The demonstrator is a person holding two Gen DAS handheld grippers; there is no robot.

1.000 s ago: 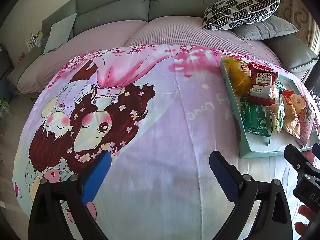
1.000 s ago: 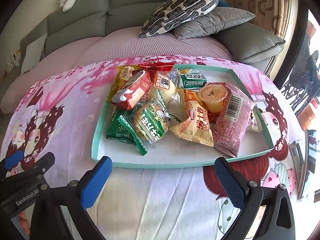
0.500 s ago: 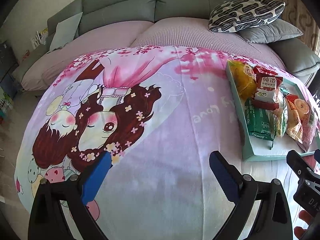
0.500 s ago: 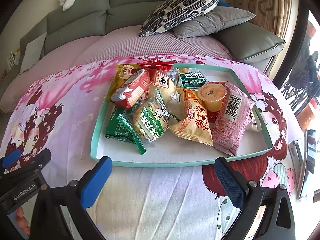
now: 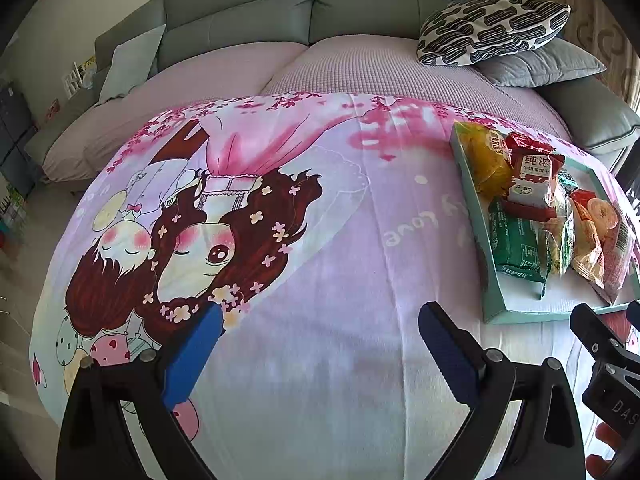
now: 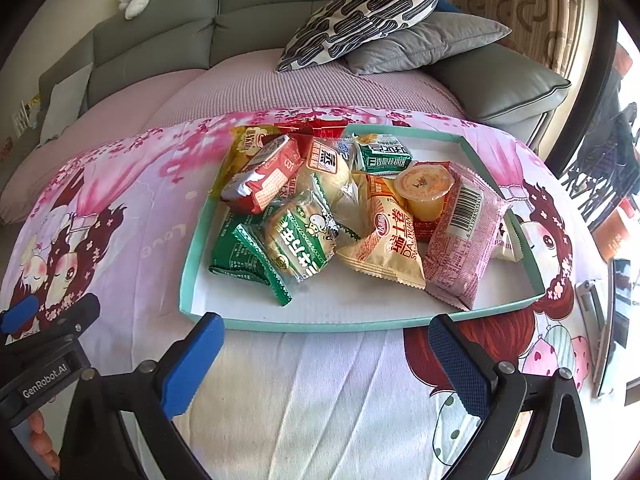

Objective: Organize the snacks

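Only the right wrist view shows the whole snack tray; both hand-held grippers gape empty.

A table draped in a pink cartoon-print cloth fills the lower frame in both views. A shallow teal-rimmed tray heaped with packaged snacks sits directly on the cloth at centre in the right view. A dark flat device lies near the cloth's right edge.
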